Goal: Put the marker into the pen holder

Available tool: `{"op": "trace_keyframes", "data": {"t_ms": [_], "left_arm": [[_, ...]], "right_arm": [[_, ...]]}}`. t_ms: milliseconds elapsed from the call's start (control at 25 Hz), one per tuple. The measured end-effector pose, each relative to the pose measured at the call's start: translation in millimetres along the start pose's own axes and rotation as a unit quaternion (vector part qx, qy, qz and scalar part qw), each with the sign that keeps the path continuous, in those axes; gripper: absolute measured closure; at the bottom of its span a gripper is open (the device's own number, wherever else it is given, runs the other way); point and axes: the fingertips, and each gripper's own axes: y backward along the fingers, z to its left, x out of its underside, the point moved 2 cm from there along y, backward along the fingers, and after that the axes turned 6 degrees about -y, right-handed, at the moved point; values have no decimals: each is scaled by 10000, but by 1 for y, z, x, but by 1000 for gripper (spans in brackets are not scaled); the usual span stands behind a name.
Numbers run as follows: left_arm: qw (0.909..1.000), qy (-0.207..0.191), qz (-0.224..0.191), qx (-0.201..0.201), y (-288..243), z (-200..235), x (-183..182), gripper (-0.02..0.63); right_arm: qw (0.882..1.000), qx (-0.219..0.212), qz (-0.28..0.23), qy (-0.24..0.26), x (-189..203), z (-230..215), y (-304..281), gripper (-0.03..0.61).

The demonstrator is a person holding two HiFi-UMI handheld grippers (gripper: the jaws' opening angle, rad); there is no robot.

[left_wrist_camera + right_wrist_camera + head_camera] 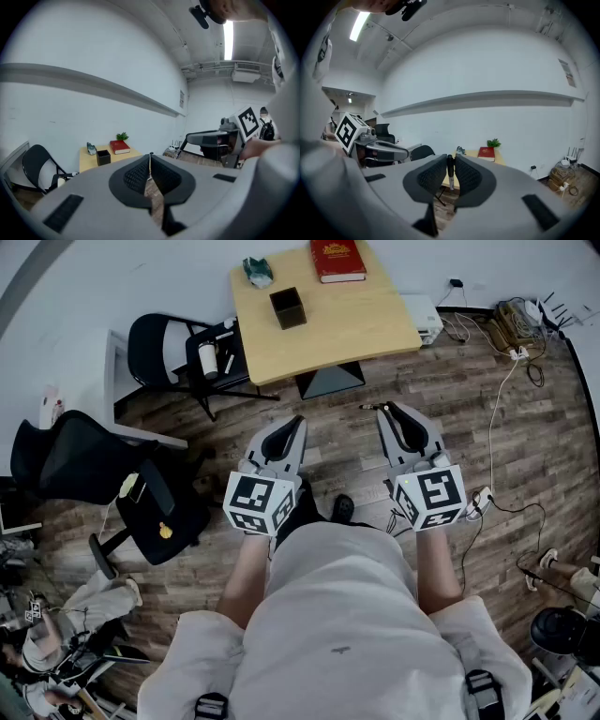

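Observation:
A black square pen holder (pixel 288 307) stands on the small wooden table (pixel 366 329) ahead of me; it also shows far off in the left gripper view (pixel 103 157). My right gripper (pixel 382 409) is shut on a marker (pixel 450 171) with a black cap and white body, held upright between the pads. In the head view the marker (pixel 371 408) sticks out at the jaw tips. My left gripper (pixel 298 420) is shut with nothing in it, its pads meeting (pixel 150 160). Both grippers hang over the wooden floor, well short of the table.
A red book (pixel 337 259) and a small teal object (pixel 257 271) lie on the table's far side. A black chair (pixel 173 352) stands left of the table, an office chair (pixel 66 460) further left. Cables and a power strip (pixel 514 334) lie on the right.

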Motion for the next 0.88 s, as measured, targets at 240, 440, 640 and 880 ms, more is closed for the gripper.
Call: {"op": "trace_keyframes", "data": {"t_ms": [240,440,640,880], "left_arm": [[10000,-12,13,-25,7,-16,-2,604],[9999,-13,-18,-116,12,-25,-2,604],[9998,-4,-10,-203,16,-31,0,604],[9995,-25,63,-317,16,-28,1,604]], "right_arm": [[10000,-1,4,52,1,-4,19,523],[9999,-76,-3,101,3,-4,29,523],[9998,-186,-28,102,5,-3,35,522],[9998,-184,16,-20,6,-8,34,522]]}}
